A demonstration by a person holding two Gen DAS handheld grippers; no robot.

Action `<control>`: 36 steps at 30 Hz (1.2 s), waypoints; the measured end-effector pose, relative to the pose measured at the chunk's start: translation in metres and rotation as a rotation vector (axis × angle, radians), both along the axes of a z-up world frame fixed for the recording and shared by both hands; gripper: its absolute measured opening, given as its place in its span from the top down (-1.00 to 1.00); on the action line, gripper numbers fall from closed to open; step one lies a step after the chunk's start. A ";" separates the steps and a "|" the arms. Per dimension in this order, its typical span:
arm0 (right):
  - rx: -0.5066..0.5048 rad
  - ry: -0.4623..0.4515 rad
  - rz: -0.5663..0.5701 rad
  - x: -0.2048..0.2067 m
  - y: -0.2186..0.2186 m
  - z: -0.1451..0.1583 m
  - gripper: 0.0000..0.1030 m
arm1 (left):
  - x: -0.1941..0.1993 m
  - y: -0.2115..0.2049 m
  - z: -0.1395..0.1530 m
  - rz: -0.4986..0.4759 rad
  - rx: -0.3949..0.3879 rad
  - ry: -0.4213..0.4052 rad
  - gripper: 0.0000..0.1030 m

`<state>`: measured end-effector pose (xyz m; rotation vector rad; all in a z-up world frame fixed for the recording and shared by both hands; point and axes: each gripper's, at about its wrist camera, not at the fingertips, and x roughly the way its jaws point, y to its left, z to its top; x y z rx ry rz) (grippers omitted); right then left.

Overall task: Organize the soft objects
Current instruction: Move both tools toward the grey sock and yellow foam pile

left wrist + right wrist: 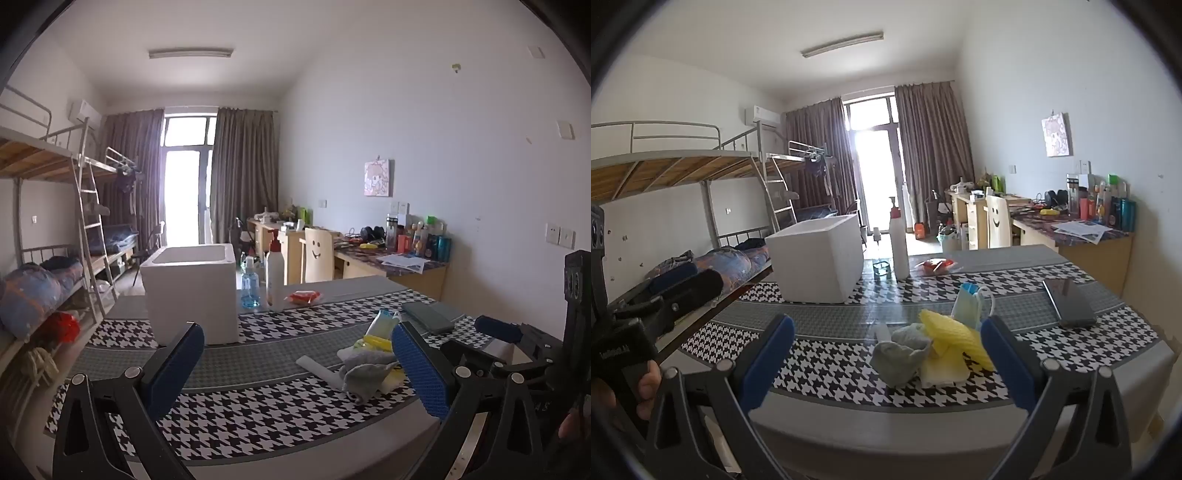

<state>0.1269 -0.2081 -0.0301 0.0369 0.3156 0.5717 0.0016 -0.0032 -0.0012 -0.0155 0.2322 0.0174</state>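
Lying heaped: one grey cloth, two yellow sponges.

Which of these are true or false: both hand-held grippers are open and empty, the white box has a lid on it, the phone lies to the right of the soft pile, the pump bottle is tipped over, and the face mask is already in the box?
1. Both the left hand-held gripper and the right hand-held gripper are open and empty. True.
2. The white box has a lid on. False: its top is open.
3. The phone lies right of the soft pile. True.
4. The pump bottle is tipped over. False: it stands upright.
5. The face mask is in the box. False: it lies on the table by the pile.
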 end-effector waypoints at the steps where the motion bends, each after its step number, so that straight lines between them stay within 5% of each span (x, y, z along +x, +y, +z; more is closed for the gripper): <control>1: 0.006 0.004 -0.001 0.000 0.000 0.000 -0.99 | 0.002 -0.004 0.000 -0.004 0.008 0.001 -0.98; 7: -0.002 0.005 -0.003 0.000 0.000 0.000 -0.99 | -0.005 0.009 0.005 -0.020 -0.042 -0.022 -0.98; 36: -0.004 0.013 -0.018 0.005 -0.001 0.000 -0.98 | 0.006 0.008 0.001 -0.026 -0.040 -0.001 -0.98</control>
